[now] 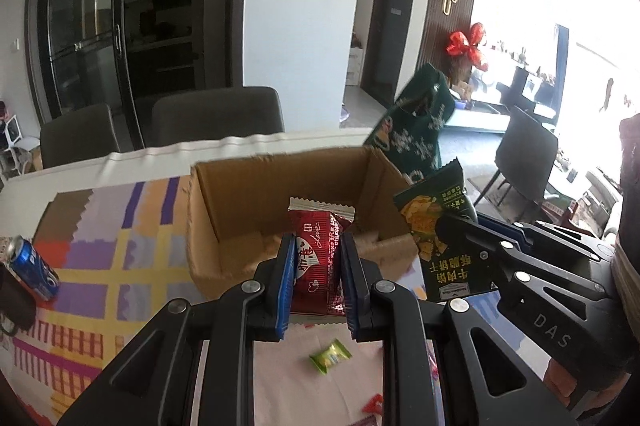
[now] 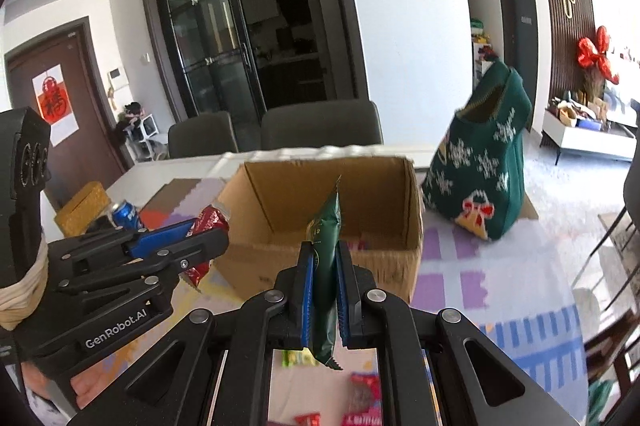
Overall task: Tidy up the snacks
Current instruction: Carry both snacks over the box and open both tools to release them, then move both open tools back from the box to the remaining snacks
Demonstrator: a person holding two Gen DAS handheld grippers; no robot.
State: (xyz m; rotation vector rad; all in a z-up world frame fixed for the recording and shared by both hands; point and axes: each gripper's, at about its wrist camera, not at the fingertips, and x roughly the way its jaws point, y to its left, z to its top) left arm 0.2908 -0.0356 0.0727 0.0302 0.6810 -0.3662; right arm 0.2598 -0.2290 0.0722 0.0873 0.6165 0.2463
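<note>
My left gripper (image 1: pixel 318 258) is shut on a red snack packet (image 1: pixel 318 258), held upright just in front of an open cardboard box (image 1: pixel 280 182). To its right, my right gripper (image 2: pixel 325 268) is shut on a dark green biscuit packet (image 2: pixel 326 246), seen edge-on before the same box (image 2: pixel 332 182). Each gripper shows in the other's view: the right gripper (image 1: pixel 452 238) with the green packet (image 1: pixel 436 226), the left gripper (image 2: pixel 200 238) with the red packet (image 2: pixel 210 222). Both packets hang above the patterned tablecloth (image 1: pixel 100 278). Loose small sweets lie below, among them a green one (image 1: pixel 330 356).
A blue drink can (image 1: pixel 34 266) lies at the left of the table. A green snowflake-patterned bag (image 2: pixel 484 174) stands right of the box. Grey chairs (image 1: pixel 216 114) stand behind the table's far edge. A yellow box (image 2: pixel 82 212) sits at the far left.
</note>
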